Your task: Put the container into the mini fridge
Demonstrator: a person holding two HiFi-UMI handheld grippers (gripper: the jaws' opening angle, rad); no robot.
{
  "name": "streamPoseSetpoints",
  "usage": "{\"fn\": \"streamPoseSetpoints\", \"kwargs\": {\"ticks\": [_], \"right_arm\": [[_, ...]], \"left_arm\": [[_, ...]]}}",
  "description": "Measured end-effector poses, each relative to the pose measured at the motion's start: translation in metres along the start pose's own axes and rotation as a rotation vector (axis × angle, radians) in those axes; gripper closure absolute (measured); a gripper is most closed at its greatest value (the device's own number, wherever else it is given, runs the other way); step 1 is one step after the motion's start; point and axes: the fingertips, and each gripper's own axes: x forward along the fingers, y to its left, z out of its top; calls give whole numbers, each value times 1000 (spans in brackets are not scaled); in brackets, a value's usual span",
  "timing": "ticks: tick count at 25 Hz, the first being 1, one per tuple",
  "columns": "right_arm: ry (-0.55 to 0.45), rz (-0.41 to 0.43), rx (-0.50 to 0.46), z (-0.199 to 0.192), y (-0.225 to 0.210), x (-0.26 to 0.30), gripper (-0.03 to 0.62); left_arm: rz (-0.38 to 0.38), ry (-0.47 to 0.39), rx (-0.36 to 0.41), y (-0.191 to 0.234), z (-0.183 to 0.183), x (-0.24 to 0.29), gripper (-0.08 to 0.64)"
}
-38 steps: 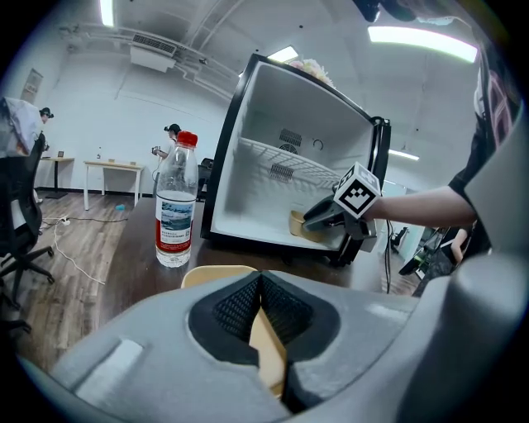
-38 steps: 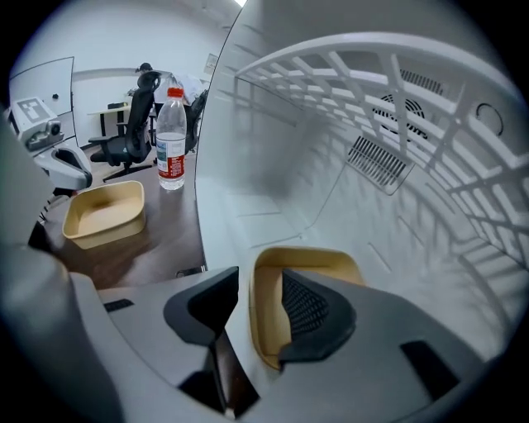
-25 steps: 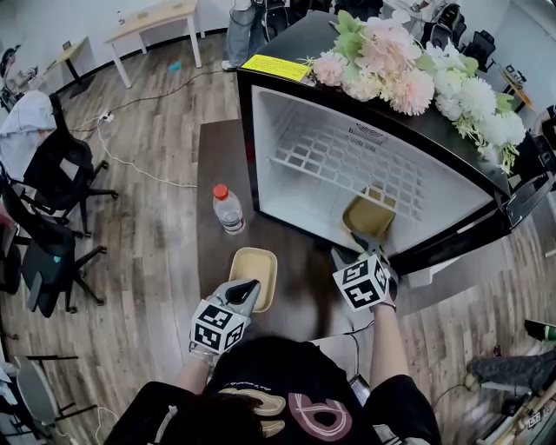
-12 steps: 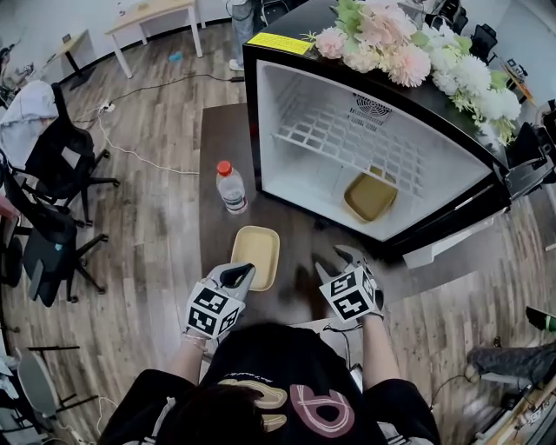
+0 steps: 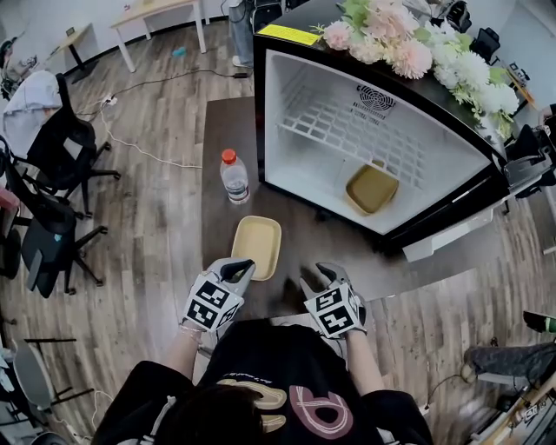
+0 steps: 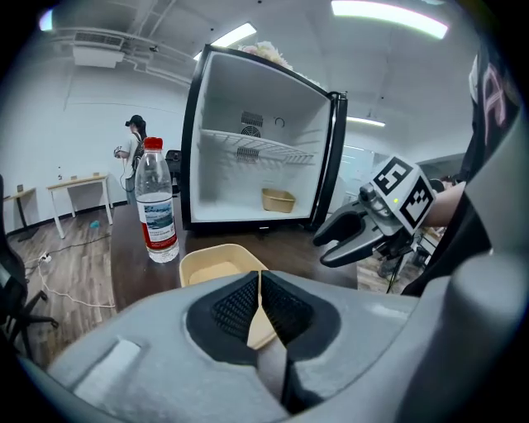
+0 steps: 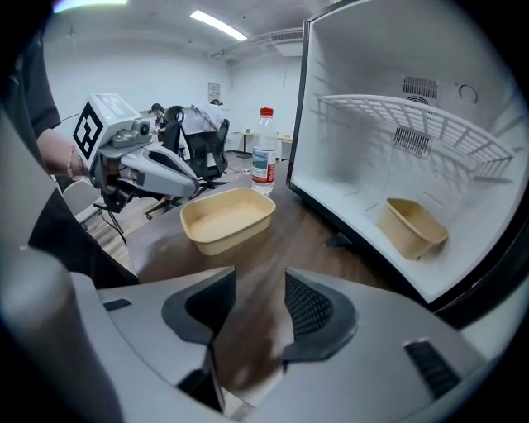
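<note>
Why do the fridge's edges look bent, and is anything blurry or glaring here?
Head view: the wide lens bows the mini fridge; evenly lit, sharp. Left gripper view: fisheye, dark corners, ceiling light glaring, close left fingers soft. Right gripper view: same bending; table between the right fingers smeared.

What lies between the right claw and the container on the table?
Only bare dark tabletop; the right gripper view shows nothing between the right claw and the container.

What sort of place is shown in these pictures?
Probably an office or lab workroom rather than a home: rolling office chairs, a plain white desk near the wall, and ceiling strip lights.
</note>
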Motion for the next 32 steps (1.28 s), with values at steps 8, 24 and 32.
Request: {"fn": "streamPoseSetpoints", "kwargs": {"ticks": [8, 24, 32], "right_arm": [[-6, 5, 52, -10, 22, -2, 519], [-8, 20, 106, -23, 42, -14, 584], [-16, 1, 131, -27, 34, -21, 584]], "left_arm": [[-74, 59, 30, -12, -7, 2, 490], [-166, 375, 489, -31, -50, 9, 413], [-228, 495, 515, -34, -71, 28, 416]]}}
